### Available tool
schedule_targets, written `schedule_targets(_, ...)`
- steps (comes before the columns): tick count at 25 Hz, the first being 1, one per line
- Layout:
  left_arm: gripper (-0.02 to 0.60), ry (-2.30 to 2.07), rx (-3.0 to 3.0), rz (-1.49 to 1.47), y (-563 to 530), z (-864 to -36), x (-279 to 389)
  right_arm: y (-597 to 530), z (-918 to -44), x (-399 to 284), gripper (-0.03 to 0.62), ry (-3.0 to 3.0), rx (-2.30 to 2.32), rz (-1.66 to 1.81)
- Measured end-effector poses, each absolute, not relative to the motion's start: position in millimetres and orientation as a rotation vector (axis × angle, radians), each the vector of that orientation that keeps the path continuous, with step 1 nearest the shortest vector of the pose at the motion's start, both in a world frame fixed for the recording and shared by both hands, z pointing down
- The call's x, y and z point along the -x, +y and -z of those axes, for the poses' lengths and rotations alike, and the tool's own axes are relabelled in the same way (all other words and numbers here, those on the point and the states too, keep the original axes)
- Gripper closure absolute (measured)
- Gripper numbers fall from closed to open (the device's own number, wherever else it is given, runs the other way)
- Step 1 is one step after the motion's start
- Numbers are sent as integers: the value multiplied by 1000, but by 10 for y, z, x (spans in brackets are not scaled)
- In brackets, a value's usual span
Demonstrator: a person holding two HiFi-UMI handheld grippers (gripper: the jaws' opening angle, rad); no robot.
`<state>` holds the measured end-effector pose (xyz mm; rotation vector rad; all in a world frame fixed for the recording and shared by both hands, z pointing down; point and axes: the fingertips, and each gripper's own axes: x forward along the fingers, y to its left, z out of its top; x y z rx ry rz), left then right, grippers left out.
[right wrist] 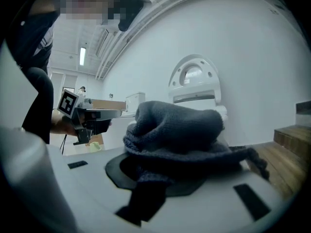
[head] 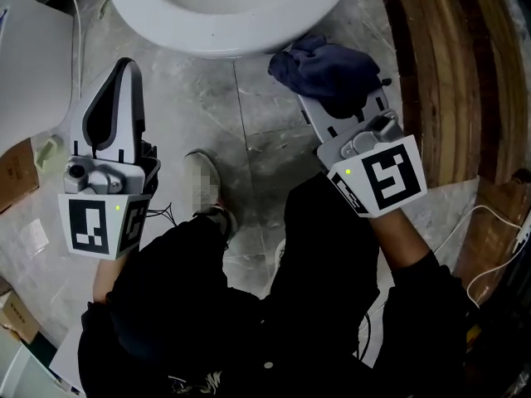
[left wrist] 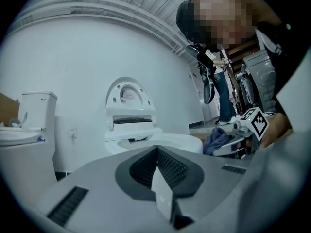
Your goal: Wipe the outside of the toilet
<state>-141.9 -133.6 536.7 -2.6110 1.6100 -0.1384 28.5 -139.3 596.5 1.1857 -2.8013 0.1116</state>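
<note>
White toilet [head: 166, 11], dark blue cloth [head: 328, 69], grey white-veined floor [head: 249, 118], brown striped wooden boards [head: 448, 73]

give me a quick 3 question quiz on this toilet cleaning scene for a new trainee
1. Multiple choice: what is the right claw shut on? A a sponge; B a dark blue cloth; C a brush.
2. True or false: the left claw is shut with nothing between its jaws.
3. Fill the gap: in the head view the cloth lies by the front rim of the white ___.
Key: 1 B. 2 true. 3 toilet bowl.
</note>
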Motion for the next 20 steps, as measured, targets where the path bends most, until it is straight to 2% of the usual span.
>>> schedule_targets(20, 575, 1451, 2755, 175, -1267, -5679, 1239, -1600, -6360, -193, 500, -2748, -1046, -152)
